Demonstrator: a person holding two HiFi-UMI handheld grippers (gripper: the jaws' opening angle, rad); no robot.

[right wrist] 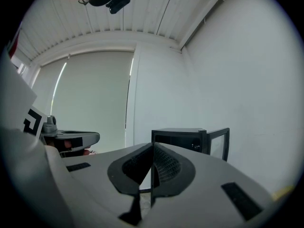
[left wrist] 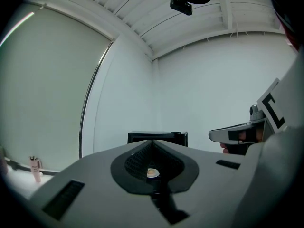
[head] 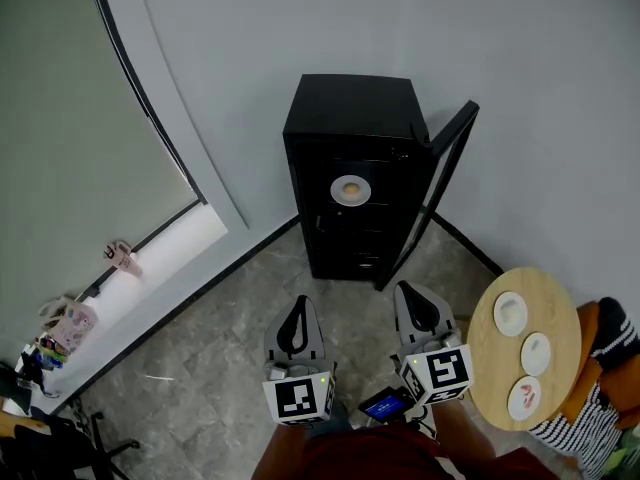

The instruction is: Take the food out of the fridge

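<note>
Fridge [head: 350, 103] stands at 12 o'clock on my screen, against the wall and some way ahead of the rig, with its door [head: 438, 176] swung open toward 1 o'clock. The food [head: 350, 188] is inside: a small pale round piece on a white plate [head: 335, 190], on an upper shelf and, as far as I can judge, near the front edge. I hold the left gripper [head: 300, 303] and the right gripper [head: 405, 290] level, side by side, both pointing at the fridge and well apart from it. The jaws of both are pressed together with nothing between them. In the left gripper view I see the food only far away, through the small hole under the closed tips. So I judge the task to be at the approach, the food not yet touched. The first risk is arriving with closed jaws and pushing the plate deeper on the shelf instead of taking it. The jaws must open before the shelf. The second risk is the door: it stands on the right gripper's side, and a wide swing toward 1 o'clock could strike its edge. The third is the plate itself. Its rim looks thin and smooth, so a grip on one side only could let it tilt and the food slide off. The round table [head: 557, 303] at 4 o'clock already carries three dishes [head: 536, 348], so the free room there is small.
</note>
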